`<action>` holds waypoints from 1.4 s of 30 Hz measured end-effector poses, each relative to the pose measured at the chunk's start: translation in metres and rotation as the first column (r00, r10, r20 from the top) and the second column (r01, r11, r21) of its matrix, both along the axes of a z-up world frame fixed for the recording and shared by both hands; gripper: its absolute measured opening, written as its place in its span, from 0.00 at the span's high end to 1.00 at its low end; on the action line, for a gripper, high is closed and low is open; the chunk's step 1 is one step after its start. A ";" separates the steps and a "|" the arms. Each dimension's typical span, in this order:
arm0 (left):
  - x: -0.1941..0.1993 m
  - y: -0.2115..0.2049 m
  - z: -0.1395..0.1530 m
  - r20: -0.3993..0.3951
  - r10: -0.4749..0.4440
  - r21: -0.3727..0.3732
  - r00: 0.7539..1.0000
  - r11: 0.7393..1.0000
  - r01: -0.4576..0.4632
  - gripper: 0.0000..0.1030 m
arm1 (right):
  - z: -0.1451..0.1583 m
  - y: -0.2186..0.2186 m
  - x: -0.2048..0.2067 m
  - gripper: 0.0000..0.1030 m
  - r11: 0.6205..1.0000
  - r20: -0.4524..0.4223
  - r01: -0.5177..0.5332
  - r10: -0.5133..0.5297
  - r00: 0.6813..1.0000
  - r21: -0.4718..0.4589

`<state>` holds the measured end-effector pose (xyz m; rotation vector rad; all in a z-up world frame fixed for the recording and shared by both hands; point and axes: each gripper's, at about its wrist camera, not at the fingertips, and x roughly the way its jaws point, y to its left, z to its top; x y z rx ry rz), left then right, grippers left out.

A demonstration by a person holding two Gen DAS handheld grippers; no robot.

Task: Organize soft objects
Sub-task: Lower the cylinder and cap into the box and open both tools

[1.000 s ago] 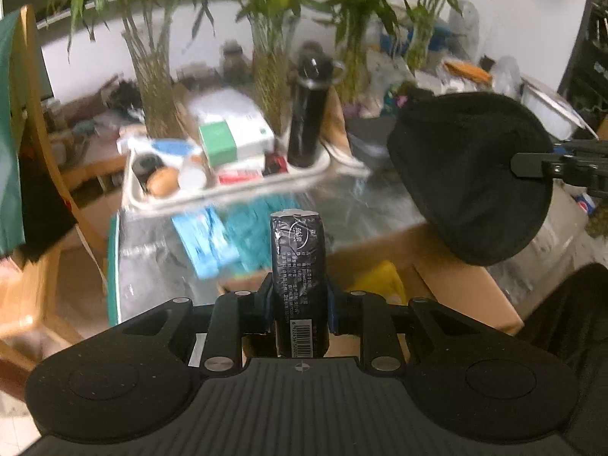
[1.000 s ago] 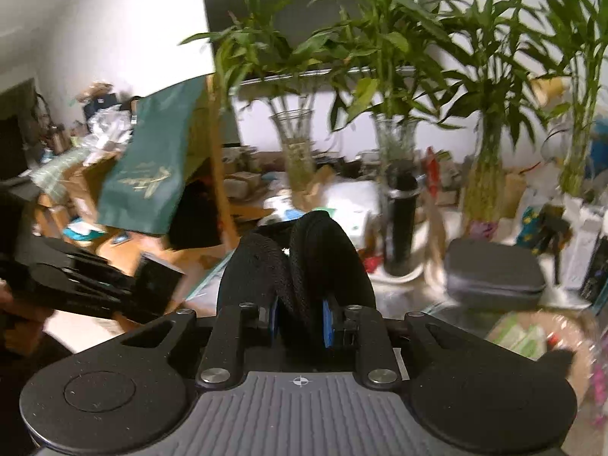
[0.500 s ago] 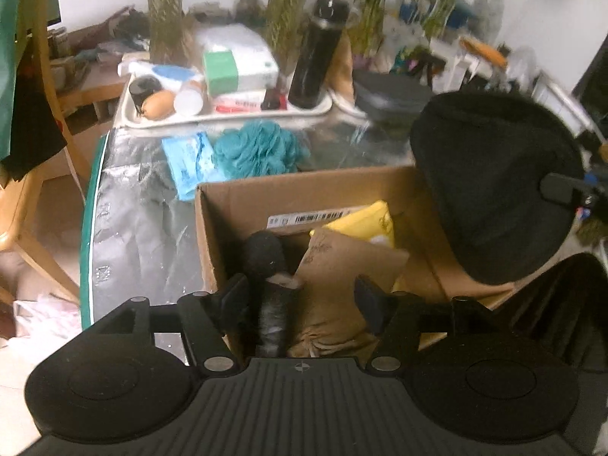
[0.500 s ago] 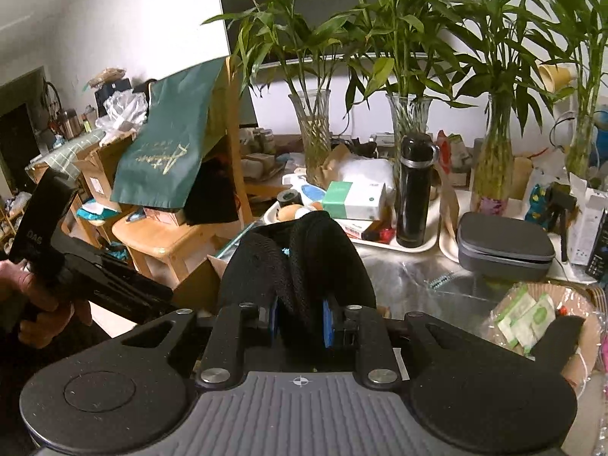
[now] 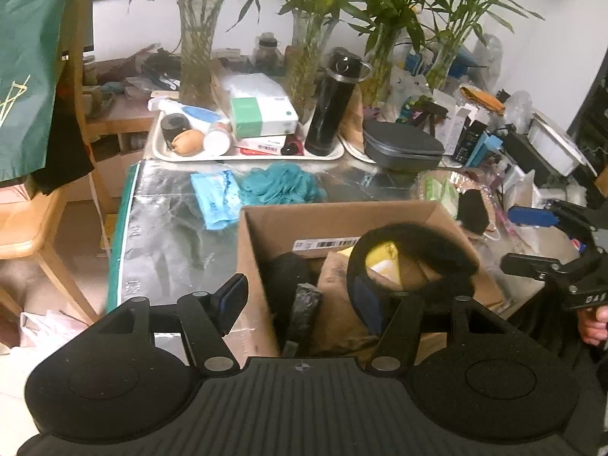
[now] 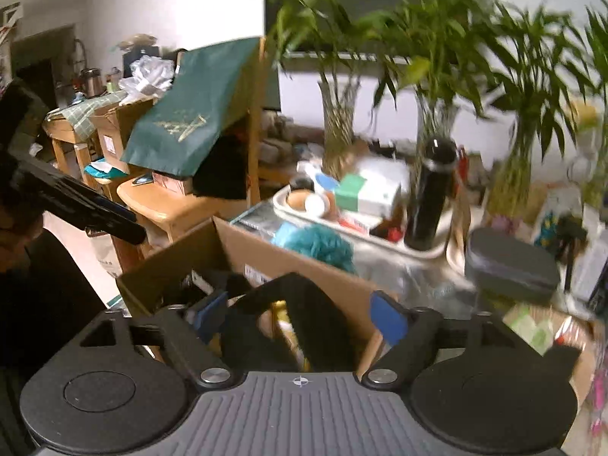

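Note:
An open cardboard box (image 5: 334,224) stands on the silver-covered table. My left gripper (image 5: 300,300) is open above its near side. Below the jaws, a black wrapped packet (image 5: 304,315) lies in the box beside a brown paper bag (image 5: 338,296) and a yellow item (image 5: 383,254). A black cap (image 5: 418,250) is blurred over the box's right half. My right gripper (image 6: 300,311) has its jaws opening wide, and the black cap (image 6: 304,304) sags loose between them, pads clear of it. A teal mesh sponge (image 5: 283,186) and a blue packet (image 5: 216,197) lie behind the box.
A white tray (image 5: 250,156) holds a black bottle (image 5: 330,106) and a tissue box (image 5: 262,116). A grey case (image 5: 402,144) and bamboo vases stand behind. A wooden chair (image 5: 22,228) with a green bag is left. A person's hand (image 5: 594,323) holds the right gripper (image 5: 532,239).
My left gripper has let go of the black packet, which now lies in the box. The right jaws have spread and the black cap has slipped down from them into the box.

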<state>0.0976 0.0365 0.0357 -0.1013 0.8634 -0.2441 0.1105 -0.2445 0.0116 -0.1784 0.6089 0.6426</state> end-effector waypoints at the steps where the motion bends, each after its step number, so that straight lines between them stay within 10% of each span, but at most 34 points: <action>1: -0.001 0.001 -0.001 -0.001 -0.002 0.007 1.000 1.000 0.002 0.41 | -0.001 -0.001 -0.002 0.05 1.000 -0.002 -0.004 0.004 1.000 0.003; 23: 0.008 0.014 -0.028 -0.025 0.062 0.018 0.998 0.998 -0.062 0.41 | -0.017 -0.004 0.018 0.00 0.993 -0.054 0.117 -0.118 0.992 -0.031; 31: 0.016 0.008 -0.050 -0.128 0.063 0.185 0.990 0.982 -0.038 0.40 | -0.032 -0.013 0.033 0.00 0.967 -0.122 0.238 -0.248 0.961 -0.096; 42: 0.015 0.010 -0.049 -0.166 0.038 0.190 0.985 0.982 -0.006 0.40 | -0.036 -0.025 0.046 0.00 0.956 -0.176 0.286 -0.293 0.940 -0.062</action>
